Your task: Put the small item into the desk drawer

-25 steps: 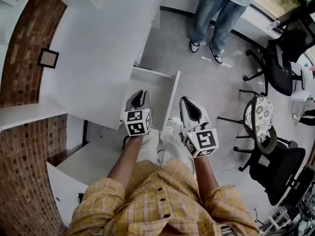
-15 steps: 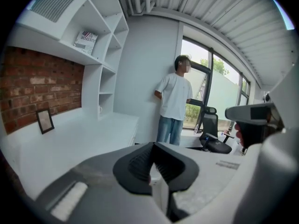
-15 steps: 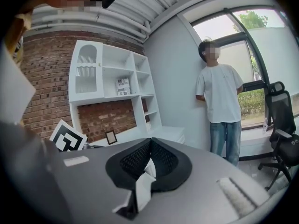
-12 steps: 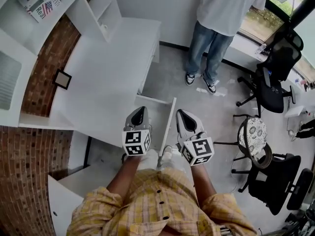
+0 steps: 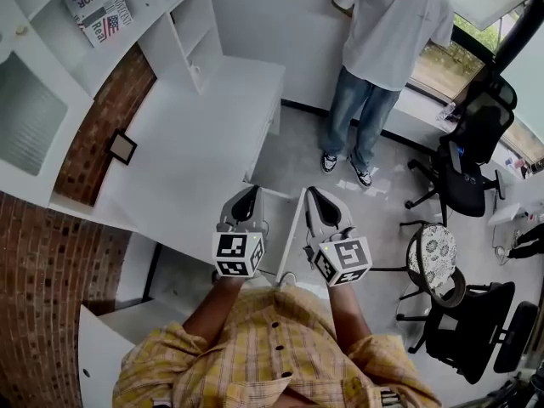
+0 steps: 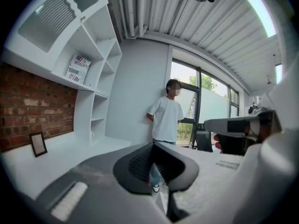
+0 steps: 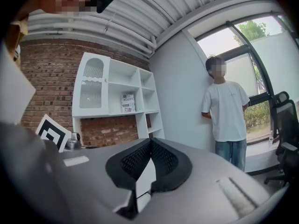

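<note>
Hovering side by side over the open drawer [image 5: 295, 221], the left gripper [image 5: 247, 199] and the right gripper [image 5: 315, 199] both have their jaws pressed together. Their own views show nothing pinched between the pads (only the room beyond shows through the slit below them). The small item appears in no view. It is not in either gripper and not on the bare white table [image 5: 187, 134]. In the head view the two grippers cover most of the drawer's inside, so I cannot tell whether it lies in there.

That is the first risk. If the item missed the drawer or sits on its rim, closing now would either leave it out or jam it against the table's edge. A look into the drawer would settle it. Both gripper views point level across the room toward the standing person [image 5: 374, 66], so they give no help.

The second risk is the drawer itself. It sticks out toward the holder's legs, with what looks like its front panel standing between the two grippers. A careless step forward could knock it, and a quick shove could make a light item slide or bounce inside. Shut jaws pushed against a thin, smooth panel may also slip off its top edge, so I judge a flat, slow push low on the panel to be the safer way to close it.
</note>
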### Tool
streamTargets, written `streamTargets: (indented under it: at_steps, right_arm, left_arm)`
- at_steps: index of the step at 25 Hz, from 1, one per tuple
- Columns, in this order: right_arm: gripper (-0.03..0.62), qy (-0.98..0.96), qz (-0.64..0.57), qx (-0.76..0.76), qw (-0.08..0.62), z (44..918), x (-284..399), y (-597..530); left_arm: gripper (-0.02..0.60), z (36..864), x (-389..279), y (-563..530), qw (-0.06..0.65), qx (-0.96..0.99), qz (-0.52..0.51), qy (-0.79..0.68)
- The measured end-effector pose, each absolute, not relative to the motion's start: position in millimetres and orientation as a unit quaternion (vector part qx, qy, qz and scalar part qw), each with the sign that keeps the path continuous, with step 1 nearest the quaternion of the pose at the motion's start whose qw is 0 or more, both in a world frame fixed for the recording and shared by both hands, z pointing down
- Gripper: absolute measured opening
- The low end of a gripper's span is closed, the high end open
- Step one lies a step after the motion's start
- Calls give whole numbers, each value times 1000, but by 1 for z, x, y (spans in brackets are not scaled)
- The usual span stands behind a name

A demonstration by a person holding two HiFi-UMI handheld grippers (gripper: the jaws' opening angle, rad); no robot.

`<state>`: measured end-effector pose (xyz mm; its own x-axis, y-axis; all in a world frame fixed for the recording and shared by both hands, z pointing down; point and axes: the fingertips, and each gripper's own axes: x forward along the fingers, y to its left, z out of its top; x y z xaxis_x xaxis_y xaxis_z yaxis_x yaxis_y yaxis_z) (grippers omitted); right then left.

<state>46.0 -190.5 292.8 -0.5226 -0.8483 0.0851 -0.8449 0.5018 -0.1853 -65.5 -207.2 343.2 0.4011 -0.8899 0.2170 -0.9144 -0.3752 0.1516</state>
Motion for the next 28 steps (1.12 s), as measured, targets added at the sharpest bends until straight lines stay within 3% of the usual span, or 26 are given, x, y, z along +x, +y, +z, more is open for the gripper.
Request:
streamTargets:
  at_steps: [11, 28]
  right_arm:
    - [-12, 865, -70, -495, 39, 254, 51, -198]
    - [-12, 863, -63, -500, 36, 250, 50, -195]
  left_arm:
    - [3, 288, -60, -202, 82, 845, 8, -528]
    - [3, 288, -59, -197, 103, 852, -1, -513]
